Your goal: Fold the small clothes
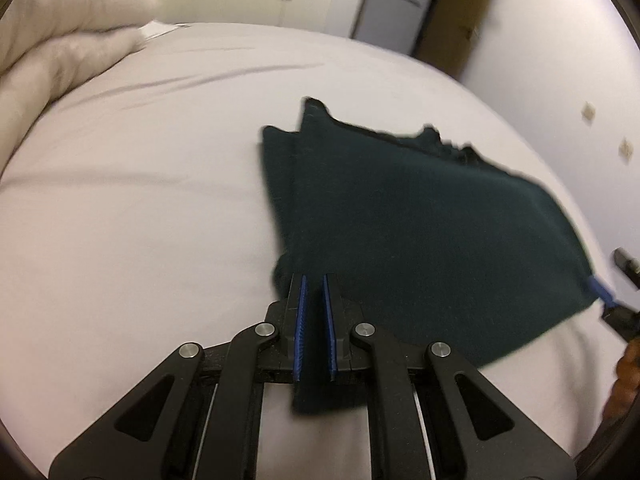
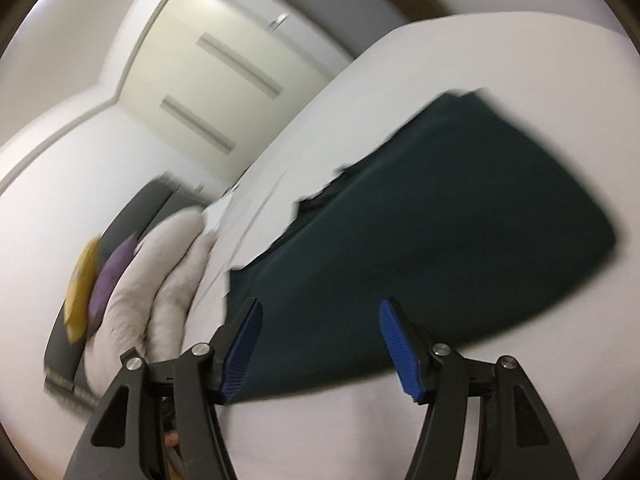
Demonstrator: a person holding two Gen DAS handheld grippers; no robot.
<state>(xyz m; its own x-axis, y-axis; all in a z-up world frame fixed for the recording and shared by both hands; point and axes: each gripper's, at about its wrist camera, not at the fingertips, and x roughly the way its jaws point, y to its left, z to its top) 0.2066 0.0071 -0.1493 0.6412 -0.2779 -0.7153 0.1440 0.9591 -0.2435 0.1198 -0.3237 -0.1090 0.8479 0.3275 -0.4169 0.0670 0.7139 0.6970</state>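
A dark green garment [image 1: 420, 232] lies folded on the white bed sheet [image 1: 140, 200]. My left gripper [image 1: 314, 280] is shut on the near left corner of the garment, with cloth pinched between its blue pads. In the right wrist view the same garment [image 2: 440, 220] stretches away from my right gripper [image 2: 320, 308], which is open, its blue pads wide apart over the garment's near edge. The right gripper's blue tip also shows in the left wrist view [image 1: 600, 292] at the garment's right corner.
A folded beige duvet [image 1: 52, 56] lies at the far left of the bed, also in the right wrist view [image 2: 160, 280]. Yellow and purple cushions [image 2: 92, 280] lean by the headboard. White wardrobe doors [image 2: 216, 92] stand beyond the bed.
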